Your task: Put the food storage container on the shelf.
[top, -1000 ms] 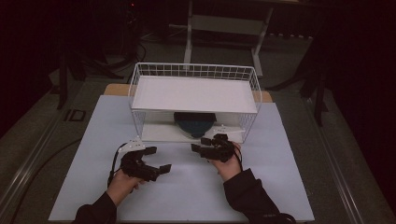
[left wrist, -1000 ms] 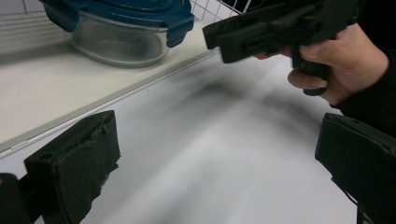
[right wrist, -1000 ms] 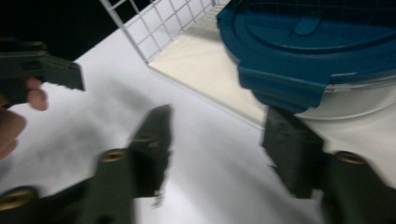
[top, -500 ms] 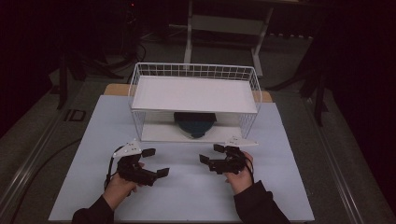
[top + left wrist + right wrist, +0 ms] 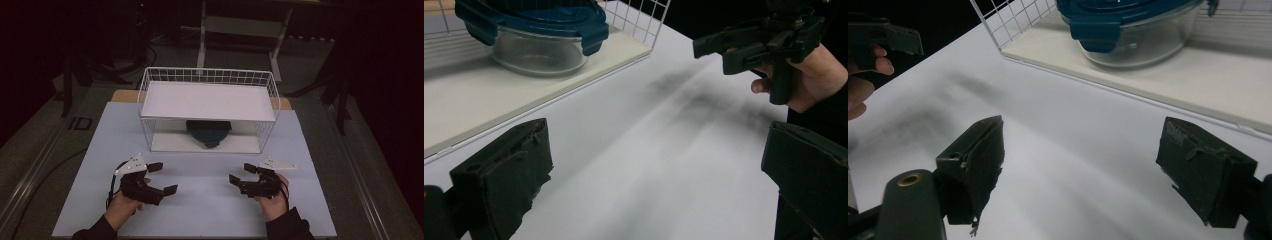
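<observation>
Fingers of both the left gripper (image 5: 162,178) and right gripper (image 5: 242,174) gape wide, empty; the right's jaws have just opened, glass container (image 5: 208,133) at twelve o'clock.

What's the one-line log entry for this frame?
left gripper: open, empty | right gripper: open, empty | container: lower shelf of wire rack, untouched

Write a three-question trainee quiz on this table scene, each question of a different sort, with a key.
1. True or false: the glass container sits on the top shelf of the wire rack.
2. What colour is the container's lid?
3. The right gripper is: A open and empty, B shut on the lid, C shut on the rack.

Key: 1 false, it sits on the lower shelf; 2 blue; 3 A.
</observation>
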A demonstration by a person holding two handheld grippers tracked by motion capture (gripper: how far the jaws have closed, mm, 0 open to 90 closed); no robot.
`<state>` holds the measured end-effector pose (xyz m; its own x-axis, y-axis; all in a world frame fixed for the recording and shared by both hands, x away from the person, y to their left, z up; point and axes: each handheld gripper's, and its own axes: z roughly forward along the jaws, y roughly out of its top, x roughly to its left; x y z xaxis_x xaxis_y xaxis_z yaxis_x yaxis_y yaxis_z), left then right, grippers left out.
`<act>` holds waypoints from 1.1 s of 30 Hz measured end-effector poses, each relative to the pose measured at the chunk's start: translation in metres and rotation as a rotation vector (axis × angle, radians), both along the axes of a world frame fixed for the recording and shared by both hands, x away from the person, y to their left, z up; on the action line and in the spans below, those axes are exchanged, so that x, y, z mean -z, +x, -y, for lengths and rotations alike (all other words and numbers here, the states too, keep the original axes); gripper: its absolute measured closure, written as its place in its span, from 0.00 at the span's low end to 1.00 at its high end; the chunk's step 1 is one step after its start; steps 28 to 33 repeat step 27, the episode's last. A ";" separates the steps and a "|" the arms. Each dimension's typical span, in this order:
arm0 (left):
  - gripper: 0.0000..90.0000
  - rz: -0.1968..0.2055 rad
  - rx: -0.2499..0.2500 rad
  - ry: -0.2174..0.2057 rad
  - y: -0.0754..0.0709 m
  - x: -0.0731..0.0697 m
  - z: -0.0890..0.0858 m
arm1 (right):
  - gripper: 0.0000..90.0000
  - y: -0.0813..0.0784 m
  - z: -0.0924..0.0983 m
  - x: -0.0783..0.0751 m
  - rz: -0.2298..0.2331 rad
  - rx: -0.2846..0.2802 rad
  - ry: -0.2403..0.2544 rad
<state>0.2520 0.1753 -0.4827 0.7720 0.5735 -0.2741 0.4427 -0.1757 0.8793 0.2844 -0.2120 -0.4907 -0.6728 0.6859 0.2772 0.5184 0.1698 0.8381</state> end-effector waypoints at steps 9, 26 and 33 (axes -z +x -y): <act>0.00 0.003 0.006 0.014 -0.008 0.003 -0.003 | 0.21 -0.020 0.020 0.004 -0.015 0.023 -0.016; 0.00 0.020 0.015 0.022 -0.011 0.004 -0.002 | 0.22 -0.021 0.028 0.013 -0.001 0.038 -0.073; 0.00 0.024 0.016 0.021 -0.011 0.004 -0.002 | 0.22 -0.021 0.028 0.013 -0.001 0.038 -0.075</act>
